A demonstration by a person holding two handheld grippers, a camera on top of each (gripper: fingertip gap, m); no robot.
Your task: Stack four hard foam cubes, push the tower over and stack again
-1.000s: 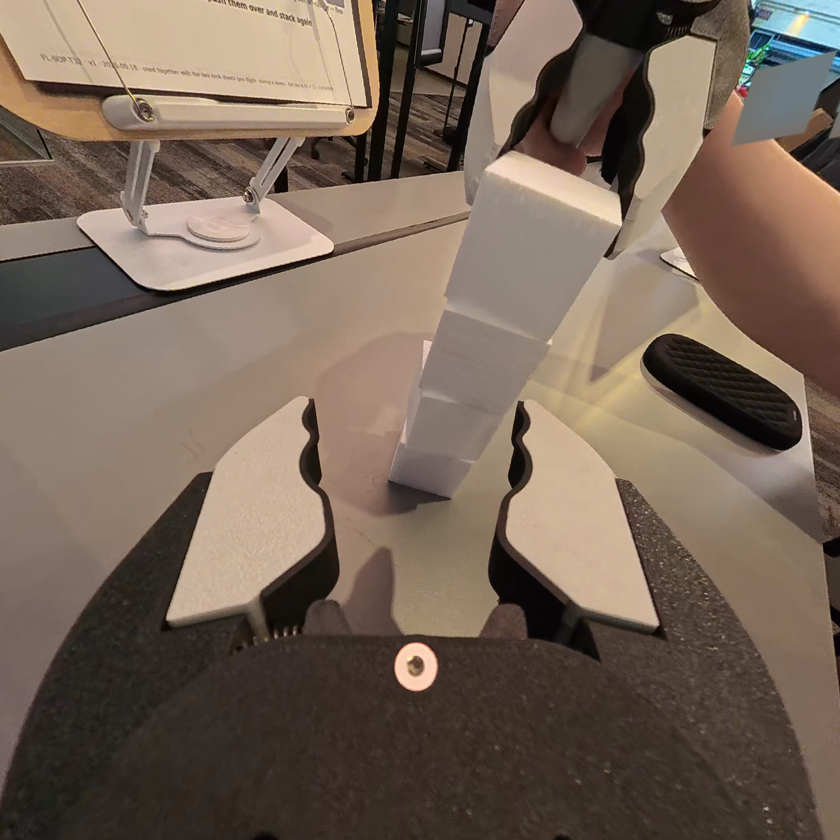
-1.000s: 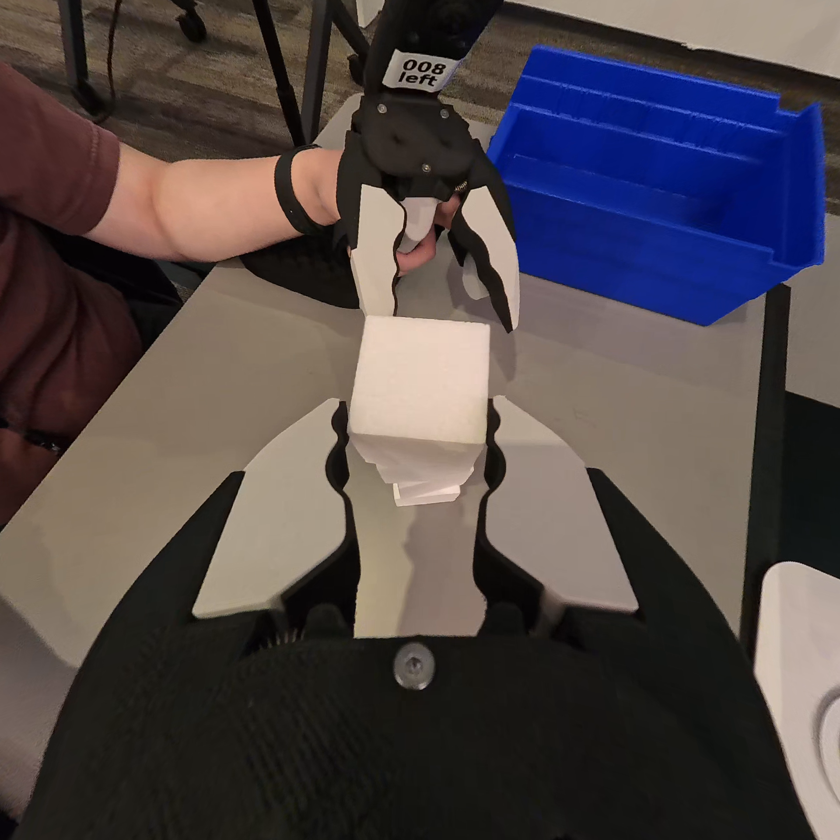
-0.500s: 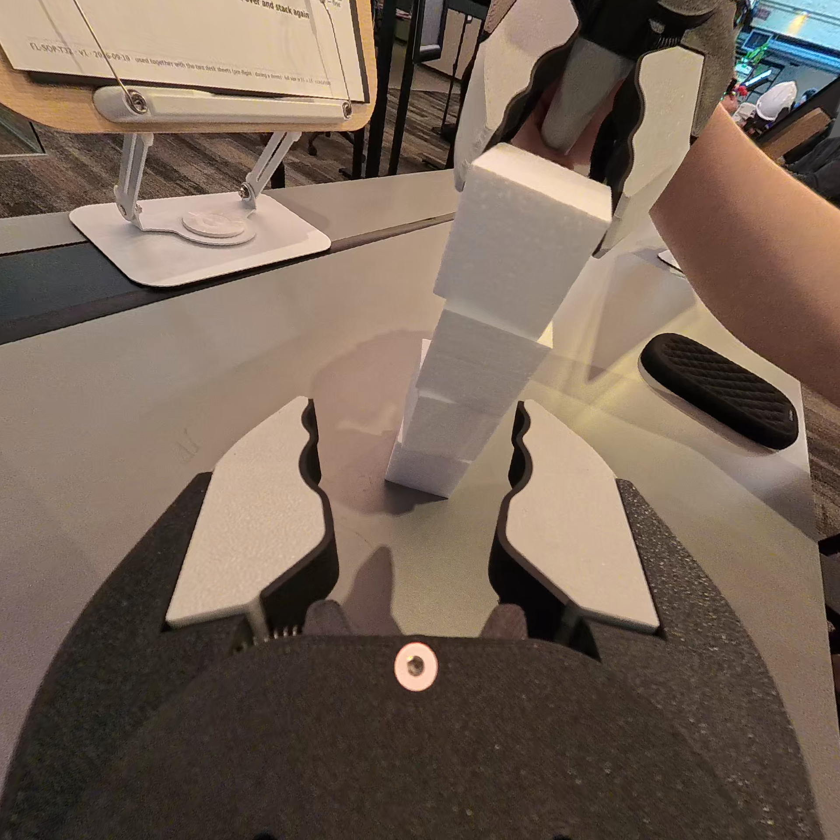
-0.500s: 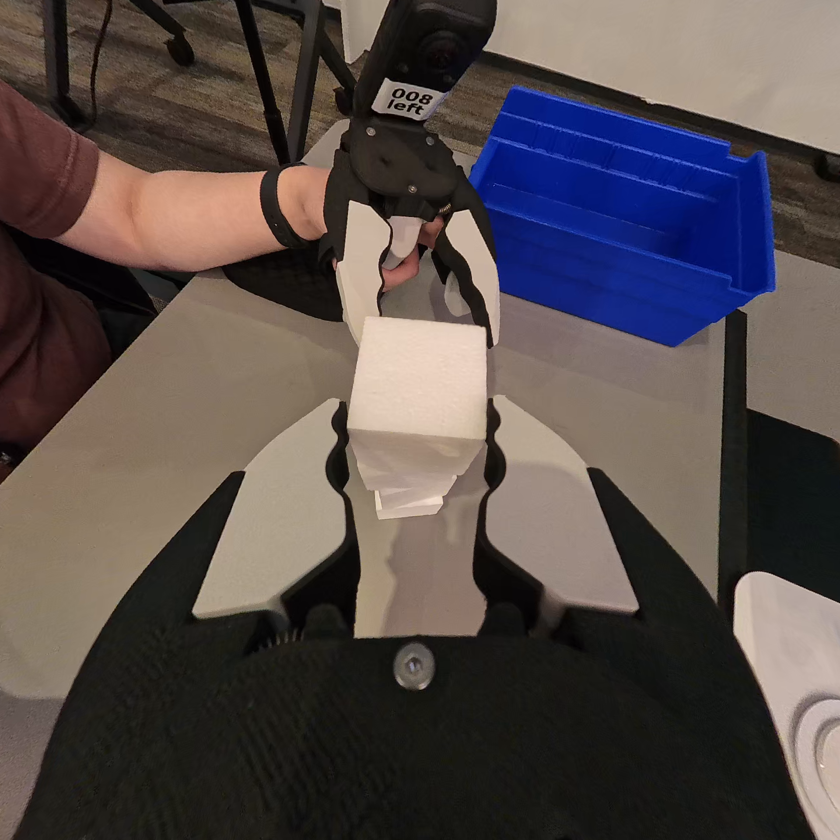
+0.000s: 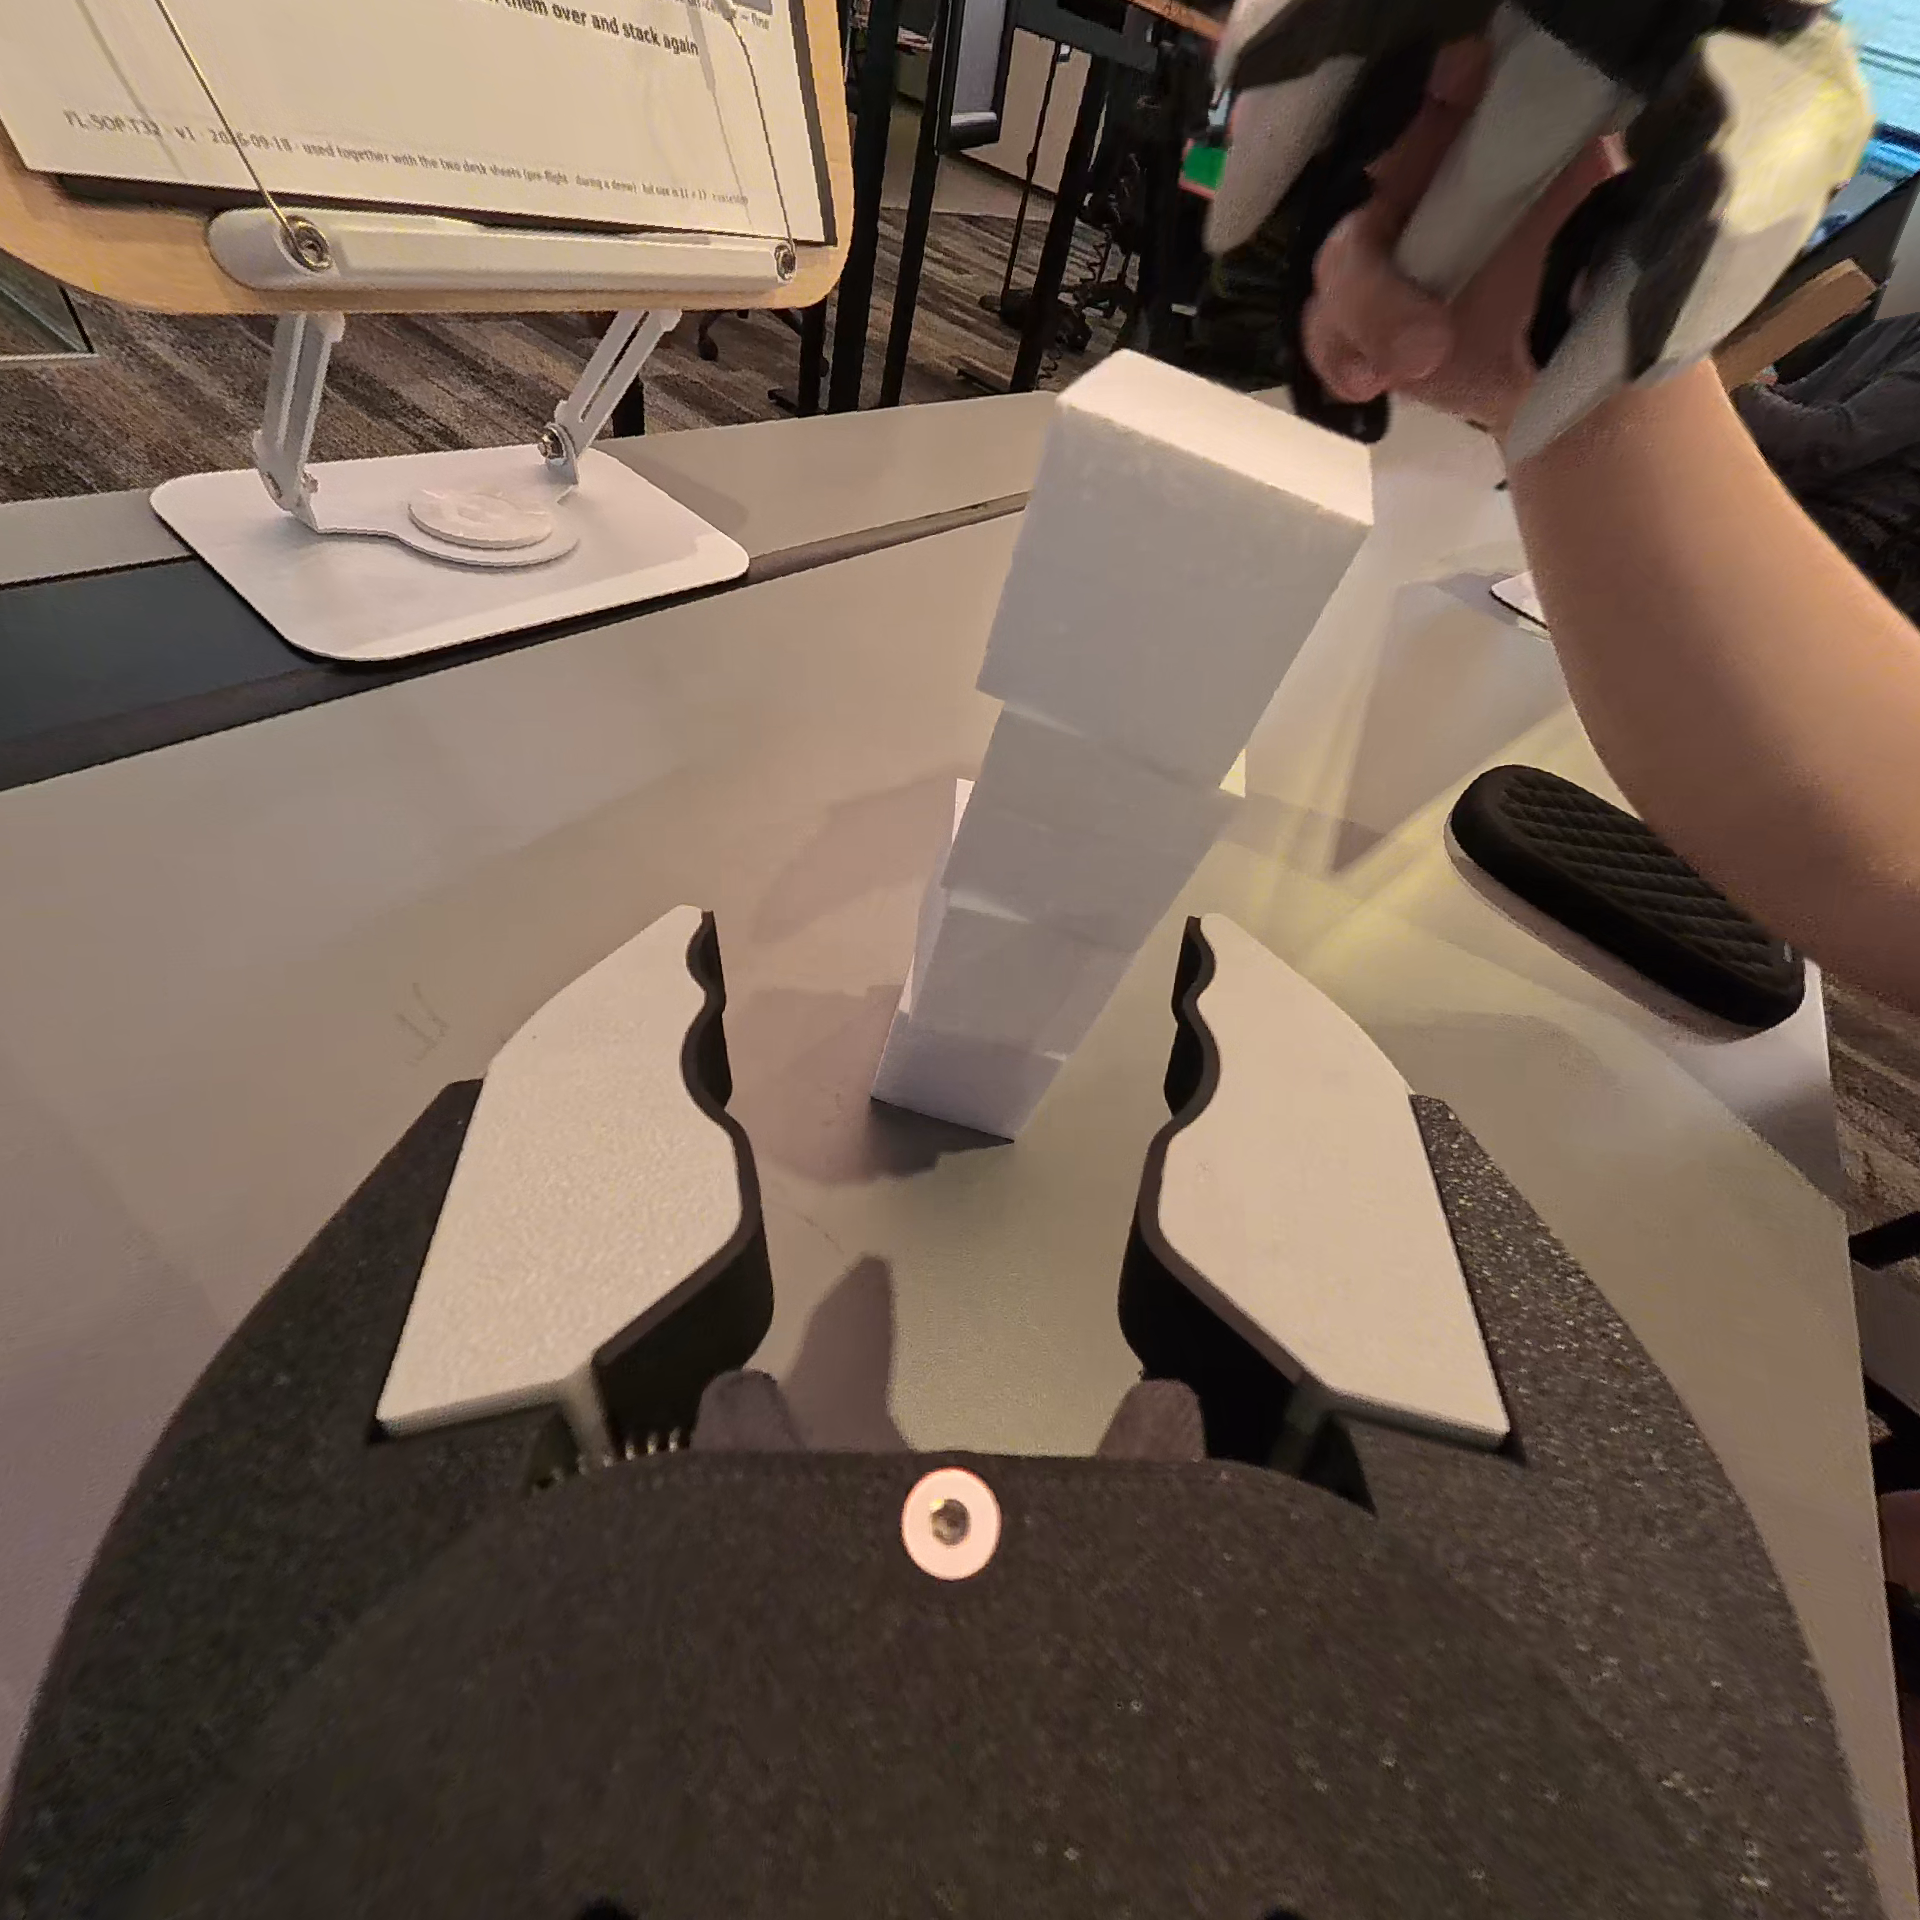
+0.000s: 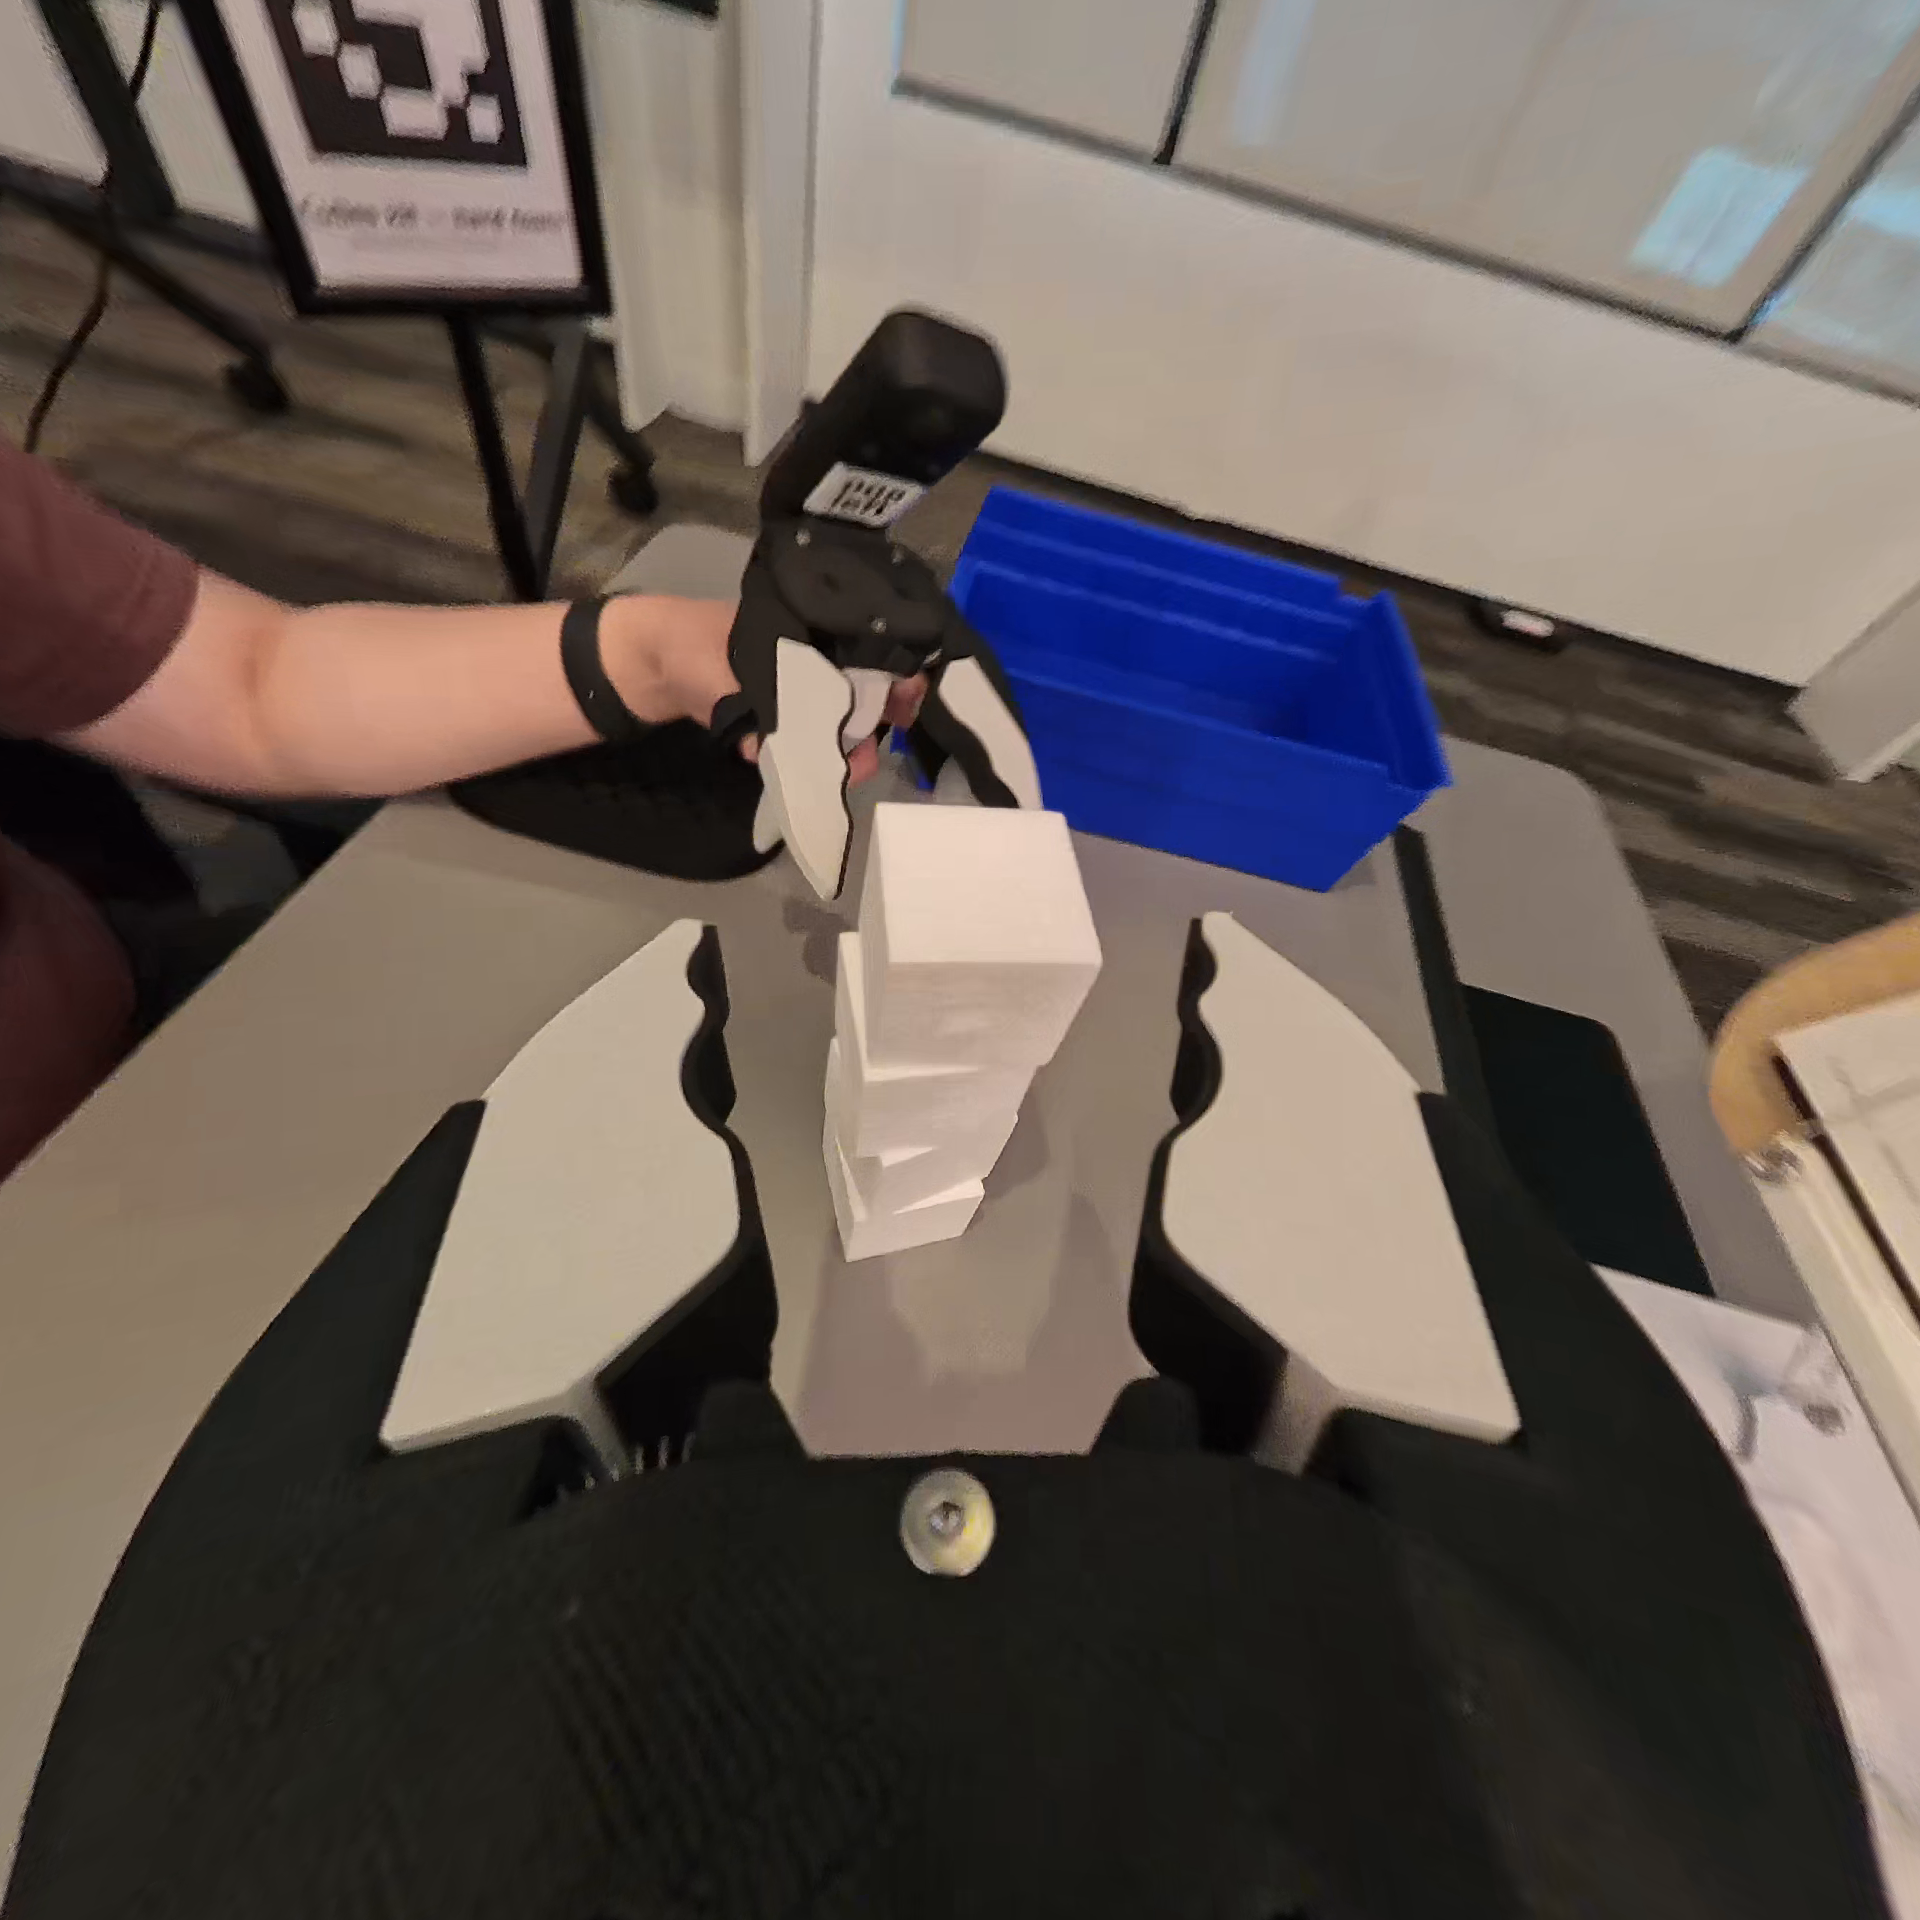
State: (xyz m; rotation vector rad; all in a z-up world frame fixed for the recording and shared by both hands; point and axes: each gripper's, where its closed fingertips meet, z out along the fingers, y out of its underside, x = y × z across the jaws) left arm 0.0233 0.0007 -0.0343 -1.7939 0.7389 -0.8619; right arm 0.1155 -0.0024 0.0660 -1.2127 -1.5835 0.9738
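Note:
A tower of several white foam cubes [image 5: 1091, 790] stands on the grey table [image 5: 312, 935], slightly twisted and leaning. It also shows in the right wrist view [image 6: 956, 1039]. My left gripper [image 5: 948, 940] is open and empty, low and just short of the tower's base; it shows beyond the tower in the right wrist view [image 6: 920, 842]. My right gripper [image 6: 953, 930] is open and empty, back from the tower and above it. In the left wrist view it is blurred at the top right [image 5: 1538, 208], clear of the top cube.
A blue bin [image 6: 1195, 707] stands on the table behind the tower. A black wrist pad [image 5: 1621, 914] lies to the right. A document stand [image 5: 447, 540] sits at the far left edge. A sign on a floor stand [image 6: 405, 156] is beyond the table.
My right gripper has opened wider, let go of the top cube and pulled up and back. The top cube stays on the tower. My left gripper has hardly moved.

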